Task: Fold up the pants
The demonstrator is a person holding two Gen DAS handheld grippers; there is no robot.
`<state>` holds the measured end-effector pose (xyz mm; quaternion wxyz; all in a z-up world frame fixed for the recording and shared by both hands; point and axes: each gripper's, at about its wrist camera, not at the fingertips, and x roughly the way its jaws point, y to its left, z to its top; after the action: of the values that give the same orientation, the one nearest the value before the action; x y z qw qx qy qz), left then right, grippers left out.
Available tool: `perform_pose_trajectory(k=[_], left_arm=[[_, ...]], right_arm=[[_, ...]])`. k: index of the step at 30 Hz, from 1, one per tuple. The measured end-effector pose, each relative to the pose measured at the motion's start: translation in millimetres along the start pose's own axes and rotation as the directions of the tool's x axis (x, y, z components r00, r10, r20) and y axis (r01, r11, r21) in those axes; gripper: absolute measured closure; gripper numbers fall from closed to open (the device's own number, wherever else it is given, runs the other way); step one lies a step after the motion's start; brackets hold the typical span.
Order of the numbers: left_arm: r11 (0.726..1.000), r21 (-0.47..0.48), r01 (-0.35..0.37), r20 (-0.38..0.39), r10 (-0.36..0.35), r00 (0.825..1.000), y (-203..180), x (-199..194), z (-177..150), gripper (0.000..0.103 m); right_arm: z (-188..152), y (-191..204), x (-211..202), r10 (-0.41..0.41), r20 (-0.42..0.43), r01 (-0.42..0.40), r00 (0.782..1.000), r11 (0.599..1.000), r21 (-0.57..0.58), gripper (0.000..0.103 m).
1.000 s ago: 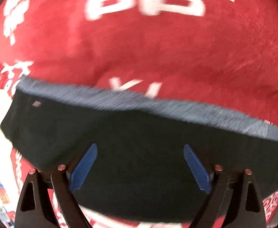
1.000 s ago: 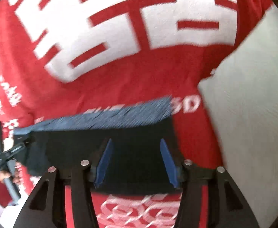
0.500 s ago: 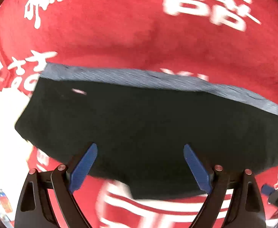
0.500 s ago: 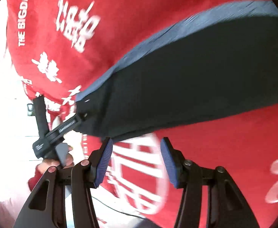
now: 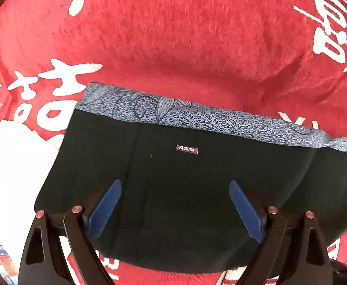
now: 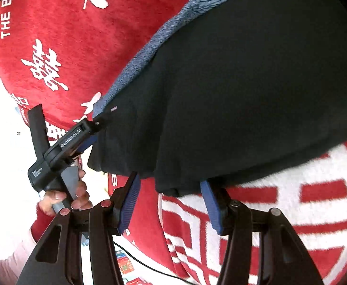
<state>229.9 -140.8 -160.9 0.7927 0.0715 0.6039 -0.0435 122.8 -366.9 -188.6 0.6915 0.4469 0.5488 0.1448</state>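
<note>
Blanket (image 5: 197, 35), red with white characters, is serving as the work surface under the pants (image 5: 197, 190). Pants are lying on it as a compact black bundle, blue patterned waistband (image 5: 220, 118) along the far edge and the FASHION label (image 5: 187, 149) facing up. Compared with the blurred views a second ago, the garment is now sitting still and sharp, so the fold appears largely complete. Left gripper (image 5: 174, 210) is hovering over the black cloth, jaws spread, pinching nothing. Right gripper (image 6: 171, 205) is hanging at the bundle's near edge, jaws likewise spread and empty.
</note>
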Motion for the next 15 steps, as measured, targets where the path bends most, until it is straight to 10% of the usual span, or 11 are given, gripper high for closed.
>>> perform_pose_trajectory(k=[3,4,15], left_arm=[[1.000,0.025,-0.009,-0.006,0.009,1.000,-3,7,1,0.010],[0.999,0.037,-0.017,-0.005,0.017,1.000,-6,4,0,0.010],[0.981,0.177,-0.079,0.062,0.069,0.996,8,14,-24,0.007]], right_arm=[[8,-1,9,0.022,0.010,-0.023,1.000,0.999,0.040,0.064],[14,-1,9,-0.008,0.007,0.008,1.000,0.999,0.052,0.093],[-10,-1,9,-0.107,-0.008,0.107,0.994,0.994,-0.022,0.096]])
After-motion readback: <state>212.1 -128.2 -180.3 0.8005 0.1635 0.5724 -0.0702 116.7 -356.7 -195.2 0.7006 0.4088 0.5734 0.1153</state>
